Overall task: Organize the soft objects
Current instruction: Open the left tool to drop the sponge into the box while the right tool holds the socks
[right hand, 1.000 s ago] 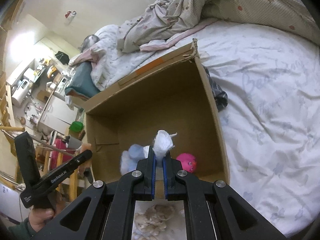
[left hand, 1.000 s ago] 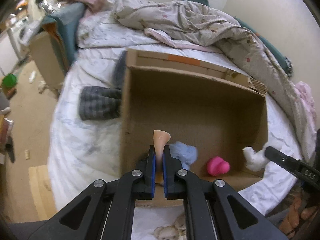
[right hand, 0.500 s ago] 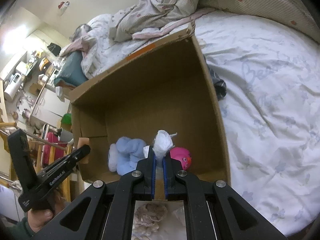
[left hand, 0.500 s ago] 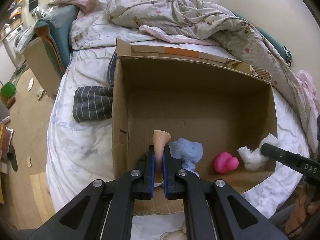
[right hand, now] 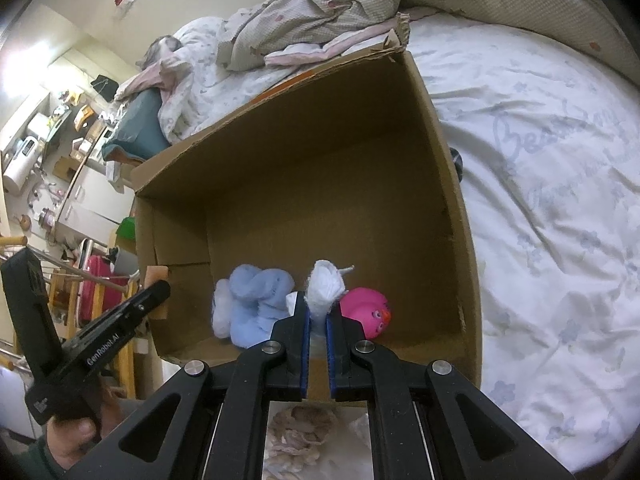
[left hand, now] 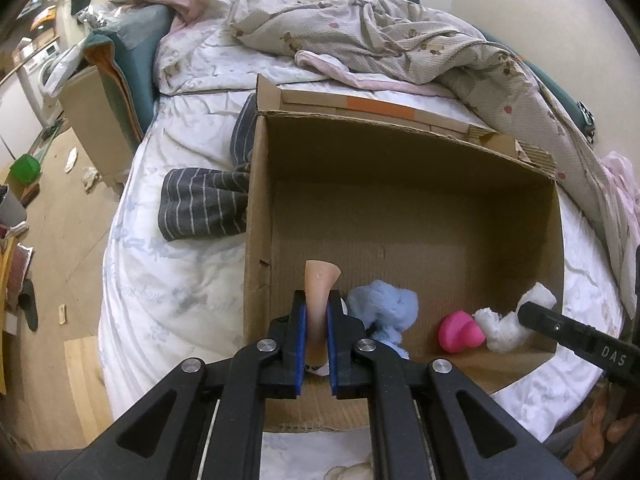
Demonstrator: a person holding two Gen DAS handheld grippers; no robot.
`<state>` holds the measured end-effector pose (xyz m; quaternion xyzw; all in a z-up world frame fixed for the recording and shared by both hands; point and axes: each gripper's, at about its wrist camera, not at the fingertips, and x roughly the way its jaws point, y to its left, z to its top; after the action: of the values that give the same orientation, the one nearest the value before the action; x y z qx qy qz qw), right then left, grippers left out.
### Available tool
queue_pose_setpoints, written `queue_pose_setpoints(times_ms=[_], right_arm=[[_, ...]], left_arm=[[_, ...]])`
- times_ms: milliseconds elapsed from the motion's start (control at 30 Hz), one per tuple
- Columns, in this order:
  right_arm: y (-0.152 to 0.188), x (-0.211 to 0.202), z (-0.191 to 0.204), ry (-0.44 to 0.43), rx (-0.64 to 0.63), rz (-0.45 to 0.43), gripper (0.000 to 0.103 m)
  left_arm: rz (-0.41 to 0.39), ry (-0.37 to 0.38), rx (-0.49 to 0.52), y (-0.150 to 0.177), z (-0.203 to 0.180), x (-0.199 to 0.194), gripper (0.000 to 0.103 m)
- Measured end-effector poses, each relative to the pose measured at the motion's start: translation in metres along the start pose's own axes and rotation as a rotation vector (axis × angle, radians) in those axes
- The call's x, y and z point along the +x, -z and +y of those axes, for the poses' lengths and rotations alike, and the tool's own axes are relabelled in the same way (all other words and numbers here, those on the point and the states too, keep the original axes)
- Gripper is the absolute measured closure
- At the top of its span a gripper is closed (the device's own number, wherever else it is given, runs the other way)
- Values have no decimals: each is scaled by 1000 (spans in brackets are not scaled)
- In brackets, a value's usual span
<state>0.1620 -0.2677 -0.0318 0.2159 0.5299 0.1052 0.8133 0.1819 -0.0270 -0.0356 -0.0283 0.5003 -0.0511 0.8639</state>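
From the left wrist, the left gripper (left hand: 317,312) is squeezed tight on a tan soft toy (left hand: 321,286), held over the near left corner of the cardboard box (left hand: 400,200) on the bed (left hand: 168,280). A blue plush (left hand: 384,312) and a pink toy (left hand: 456,330) lie inside.

From the right wrist, the right gripper (right hand: 318,318) pinches a white fluffy toy (right hand: 326,286) above the box's near edge, between the blue plush (right hand: 256,300) and the pink toy (right hand: 366,312)
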Motion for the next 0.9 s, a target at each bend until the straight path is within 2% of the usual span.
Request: queue_pose_setpoints(times_ms=[333,600,633,700,767,900], right_arm=[[0,-1,-5,18,14,-9,95],[-2,0,-4,13,17,-18,95],[-2,-1,-4,11,17,-22,95],[-3,-2,-3,6,15,-32,95],[-3,-5,-5,-1,21,-42,94],[-4,-11,-9,-5,32,-60,94]], left_arm=[[0,11,19,0,-7,-1,91],[-10,-13,53,2,-9,-4,85],[-15,-17,55,2,-9,-5,82],[-22,-20,52,2,-8,-7,71],[-35,-20,47,2,-7,-10,48],[-52,-15,45,1,-8,-14,43]])
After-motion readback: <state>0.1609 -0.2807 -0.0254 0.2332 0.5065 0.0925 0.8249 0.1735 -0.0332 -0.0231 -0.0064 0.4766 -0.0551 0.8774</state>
